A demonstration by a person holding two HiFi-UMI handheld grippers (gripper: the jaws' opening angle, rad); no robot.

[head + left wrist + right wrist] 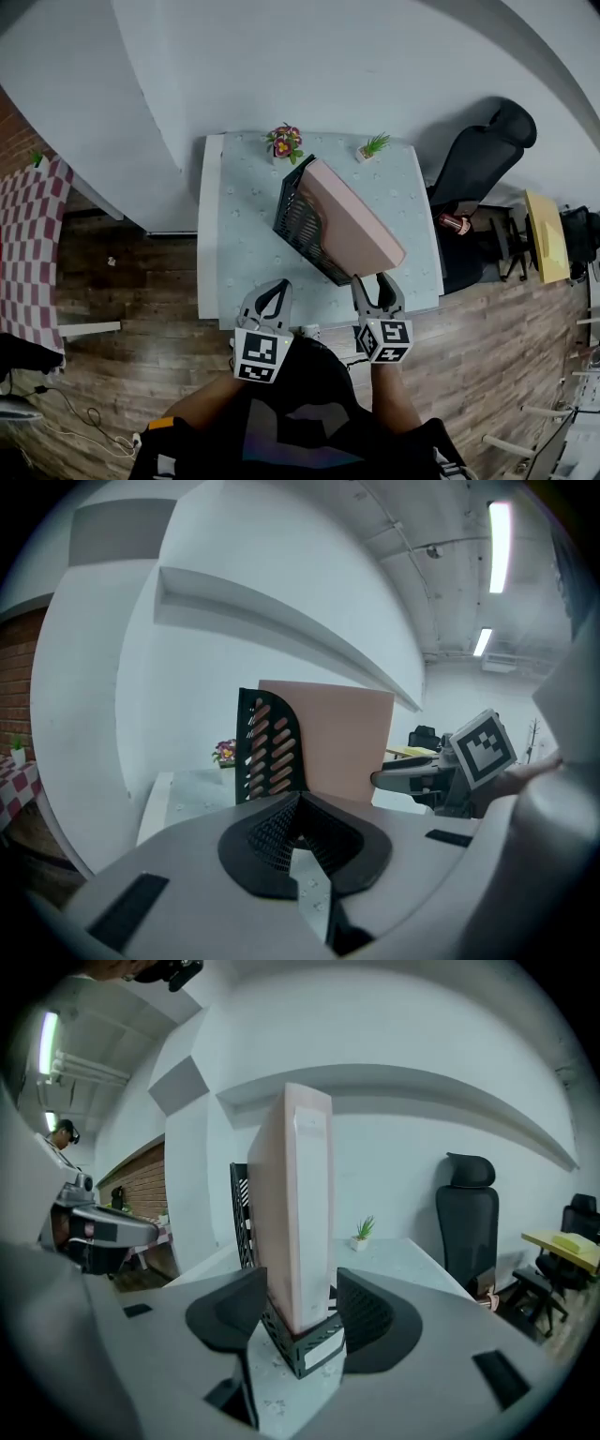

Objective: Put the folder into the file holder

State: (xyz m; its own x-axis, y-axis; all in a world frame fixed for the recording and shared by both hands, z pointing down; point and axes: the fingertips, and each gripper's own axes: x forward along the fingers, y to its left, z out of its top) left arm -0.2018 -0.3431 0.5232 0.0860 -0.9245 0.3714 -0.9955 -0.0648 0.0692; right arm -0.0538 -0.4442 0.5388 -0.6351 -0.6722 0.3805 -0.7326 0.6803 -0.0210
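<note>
Head view: pink folder is leaning inside black mesh file holder on pale table, flower pot and small green plant are sitting at the far edge, and office chair is standing beside the table. Left gripper view: left gripper is hanging back near the holder with jaws pressed together on nothing. Right gripper view: right gripper is keeping its jaws spread, the folder's near edge is rising between them, and the holder's front corner is sitting just below.
</note>
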